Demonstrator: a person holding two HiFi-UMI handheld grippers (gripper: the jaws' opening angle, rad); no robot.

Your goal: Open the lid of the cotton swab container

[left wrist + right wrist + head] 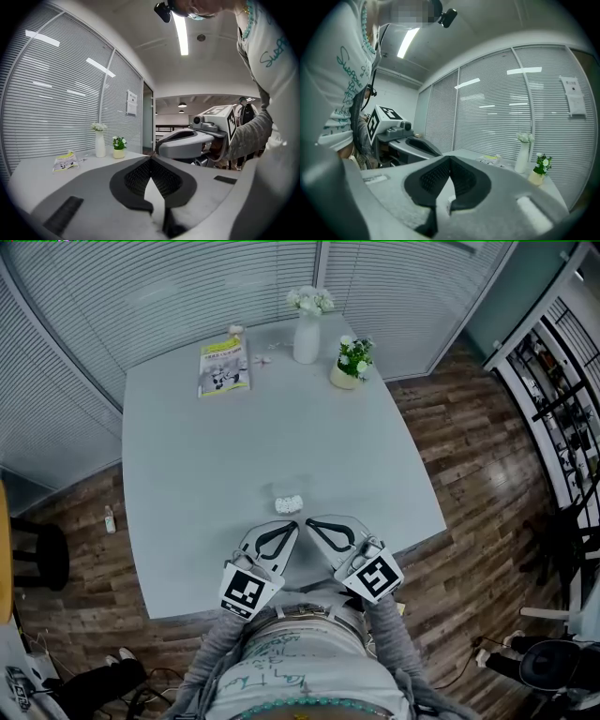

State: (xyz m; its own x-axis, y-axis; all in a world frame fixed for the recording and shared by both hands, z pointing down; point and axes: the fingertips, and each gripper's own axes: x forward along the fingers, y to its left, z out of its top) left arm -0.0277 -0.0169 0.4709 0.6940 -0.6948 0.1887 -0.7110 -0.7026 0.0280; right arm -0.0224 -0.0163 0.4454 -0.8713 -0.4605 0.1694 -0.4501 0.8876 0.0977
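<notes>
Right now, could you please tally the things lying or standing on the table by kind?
White vase with flowers: 1
Potted plant: 1
Booklet: 1
Clear cotton swab container: 1
Total: 4, leaving out the tiny bits beside the booklet, which are too small to identify.

Left gripper (151,159): jaws together, tips meeting, nothing between them. Landmark is the white vase (100,144) with pale flowers, upright on the grey table (33,176). Small potted plant (119,147) just right of the vase. Booklet (65,161) lies flat left of the vase and nearer the camera. Slatted blinds (56,103) behind the vase. Right gripper (161,144) well right of the vase, marker cube (225,119) at its rear, grey sleeve (248,136) beyond.
</notes>
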